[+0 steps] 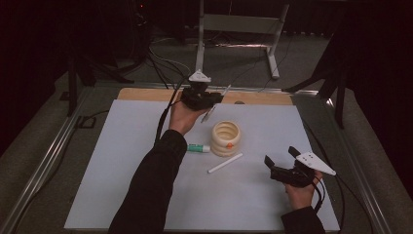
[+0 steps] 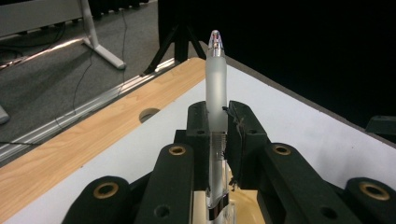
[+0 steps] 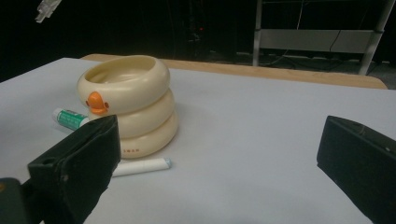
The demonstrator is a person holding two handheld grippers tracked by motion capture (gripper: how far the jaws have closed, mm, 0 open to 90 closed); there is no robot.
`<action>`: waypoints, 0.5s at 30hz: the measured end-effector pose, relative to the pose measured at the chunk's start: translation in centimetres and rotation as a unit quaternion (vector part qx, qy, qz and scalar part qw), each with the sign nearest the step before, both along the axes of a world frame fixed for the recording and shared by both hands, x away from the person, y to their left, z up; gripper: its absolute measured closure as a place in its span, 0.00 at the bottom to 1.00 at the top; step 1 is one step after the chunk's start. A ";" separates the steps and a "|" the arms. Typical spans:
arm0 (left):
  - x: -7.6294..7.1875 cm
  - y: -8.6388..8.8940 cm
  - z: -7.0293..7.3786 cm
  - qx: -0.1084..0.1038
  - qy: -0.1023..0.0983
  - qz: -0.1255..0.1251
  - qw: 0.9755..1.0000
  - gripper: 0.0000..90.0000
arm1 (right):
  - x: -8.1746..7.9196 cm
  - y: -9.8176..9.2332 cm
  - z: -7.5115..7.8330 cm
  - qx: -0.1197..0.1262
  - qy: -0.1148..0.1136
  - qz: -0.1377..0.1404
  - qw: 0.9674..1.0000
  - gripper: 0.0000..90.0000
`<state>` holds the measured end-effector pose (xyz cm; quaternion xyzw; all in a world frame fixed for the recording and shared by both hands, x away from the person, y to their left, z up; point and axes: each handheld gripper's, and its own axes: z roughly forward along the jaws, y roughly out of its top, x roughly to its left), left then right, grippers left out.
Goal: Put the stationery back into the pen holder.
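The high view looks forward and down on the surface [image 1: 146,195]. The right gripper view sits low, close to the duck-faced cup [image 3: 128,105], which both views share.

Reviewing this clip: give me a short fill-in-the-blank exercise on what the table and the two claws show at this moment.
1. The left claw is shut on a frosted ____.
2. The jaws of the right claw stand ____, with nothing between them.
3. The cream pen holder made of stacked rings has an orange ____ on its side.
4. A white pen lies on the white mat ____ the holder and the right claw.

Missing words: pen; open; beak; between
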<state>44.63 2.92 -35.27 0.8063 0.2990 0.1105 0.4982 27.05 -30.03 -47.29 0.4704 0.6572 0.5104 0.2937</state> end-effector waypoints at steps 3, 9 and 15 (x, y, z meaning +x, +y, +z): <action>-0.1 -0.8 -0.1 -0.004 -0.002 -0.005 1.000 0.89 | 0.0 0.0 0.0 0.001 0.000 -0.001 1.000 0.00; -0.3 -2.3 -0.5 -0.003 0.002 -0.014 1.000 0.89 | 0.0 -0.1 0.1 0.001 -0.001 -0.002 1.000 0.00; -0.3 -3.4 -1.3 -0.008 0.009 -0.018 1.000 0.89 | 0.0 -0.2 0.1 0.001 -0.002 -0.001 1.000 0.00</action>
